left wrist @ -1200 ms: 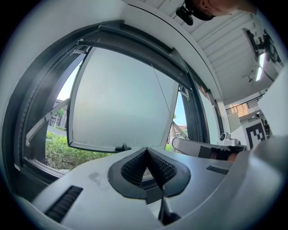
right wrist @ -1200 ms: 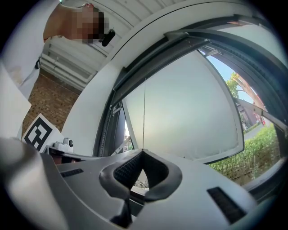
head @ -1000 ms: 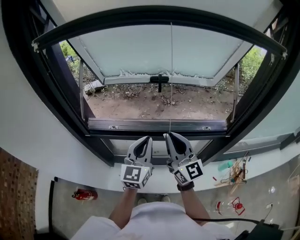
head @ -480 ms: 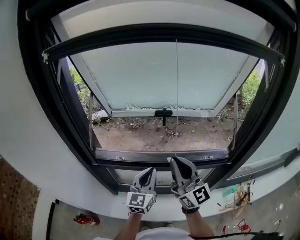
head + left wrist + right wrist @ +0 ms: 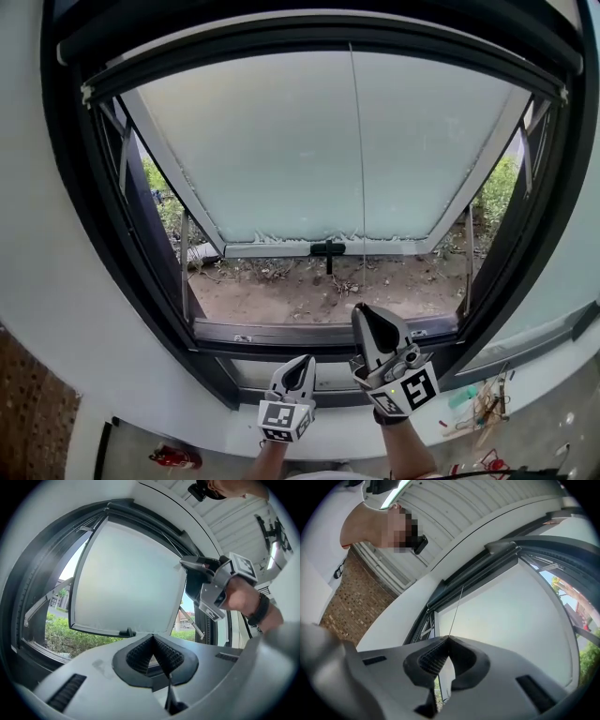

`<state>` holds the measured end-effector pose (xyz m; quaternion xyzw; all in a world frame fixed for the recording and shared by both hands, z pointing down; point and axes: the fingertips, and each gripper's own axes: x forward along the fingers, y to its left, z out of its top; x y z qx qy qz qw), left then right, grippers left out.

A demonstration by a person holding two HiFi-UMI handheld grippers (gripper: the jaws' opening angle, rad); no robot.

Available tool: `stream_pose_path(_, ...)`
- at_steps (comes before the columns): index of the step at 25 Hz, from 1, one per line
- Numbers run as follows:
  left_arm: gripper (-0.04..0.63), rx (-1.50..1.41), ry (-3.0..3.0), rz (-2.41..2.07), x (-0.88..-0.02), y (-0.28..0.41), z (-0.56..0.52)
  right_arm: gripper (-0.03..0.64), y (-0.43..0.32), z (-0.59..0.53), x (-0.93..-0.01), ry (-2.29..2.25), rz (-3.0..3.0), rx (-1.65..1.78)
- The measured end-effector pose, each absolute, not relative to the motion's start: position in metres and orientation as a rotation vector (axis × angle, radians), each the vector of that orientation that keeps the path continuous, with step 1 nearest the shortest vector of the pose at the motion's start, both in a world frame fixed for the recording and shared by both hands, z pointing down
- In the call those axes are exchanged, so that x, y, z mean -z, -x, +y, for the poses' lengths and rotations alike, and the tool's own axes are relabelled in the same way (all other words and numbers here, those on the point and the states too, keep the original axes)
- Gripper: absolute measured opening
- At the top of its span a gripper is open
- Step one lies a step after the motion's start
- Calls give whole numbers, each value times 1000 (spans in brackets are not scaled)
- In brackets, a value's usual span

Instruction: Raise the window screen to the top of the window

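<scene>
Black screen bar: arcs across the window just under the top of the dark frame; mesh too fine to make out.
Thin cord: taut, runs from the bar's middle straight down to the right gripper.
Right gripper: jaws pressed together, pinching the cord at their tips; tilted upward, higher than the left.
Left gripper: jaws pressed together, nothing between them; just beside the right one.
Frosted pane: swung outward behind the cord.

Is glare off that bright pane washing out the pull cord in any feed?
Head view: pull cord reads as a thin dark line on the pane, frame bowed by the lens. Right gripper view: crisp where the right gripper pinches it.
</scene>
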<state>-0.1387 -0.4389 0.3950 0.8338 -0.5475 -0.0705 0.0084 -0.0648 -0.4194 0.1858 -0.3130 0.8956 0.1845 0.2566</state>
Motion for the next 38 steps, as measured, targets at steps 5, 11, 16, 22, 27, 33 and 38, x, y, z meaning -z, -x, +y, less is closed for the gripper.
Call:
stream_pose_path(5, 2, 211, -2613, -1702, -395, 138, -443, 2, 62, -412, -148, 794, 2346, -561)
stream_pose_path(11, 2, 207, -2621, -1701, -393, 138, -445, 2, 56, -402, -148, 763, 2233, -517)
stream_pose_path(16, 2, 195, -2624, -1681, -398, 132, -443, 2, 39, -386, -148, 648, 2161, -386)
stream_pose_path(22, 2, 193, -2627, -1659, -402, 125, -439, 2, 50, -416, -222, 887, 2381, -352)
stream_pose_path(27, 2, 259, -2600, -1703, -392, 131, -436, 2, 52, -440, -306, 1204, 2594, -274)
stream_pose_path(33, 2, 249, -2596, -1734, -389, 136, -438, 2, 32, -458, -370, 1422, 2707, -19)
stream_pose_path(38, 2, 212, -2600, -1730, -397, 132, -435, 2, 36, -453, -381, 1433, 2737, -28)
